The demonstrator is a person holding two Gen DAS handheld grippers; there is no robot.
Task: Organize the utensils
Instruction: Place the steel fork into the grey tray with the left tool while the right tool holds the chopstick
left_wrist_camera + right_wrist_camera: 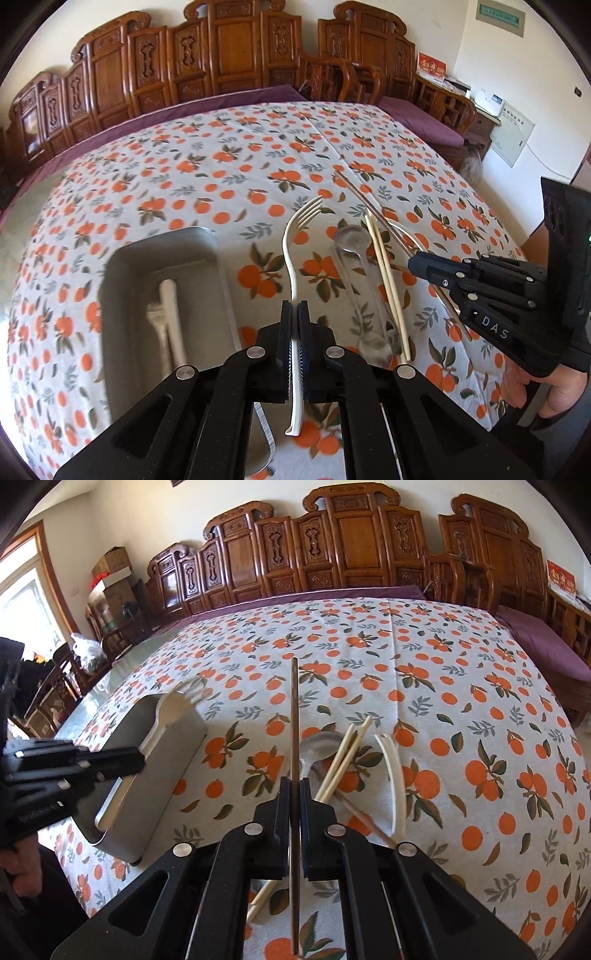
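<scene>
My left gripper [294, 314] is shut on a cream plastic fork [291, 254], held above the cloth just right of the grey tray [122, 266]. The tray holds a cream utensil [171, 317] and a metal one beside it. My right gripper [294, 794] is shut on a dark brown chopstick [294, 716] that points away from me; it also shows in the left wrist view [415, 262]. On the cloth lie a metal spoon [351, 240], two pale chopsticks [384, 266] and a cream curved utensil [393, 771].
The table has an orange-print cloth [461, 701]. Carved wooden chairs [229, 55] and a purple cushioned bench [546, 650] ring the far edges. A hand grips each tool at the frame edges.
</scene>
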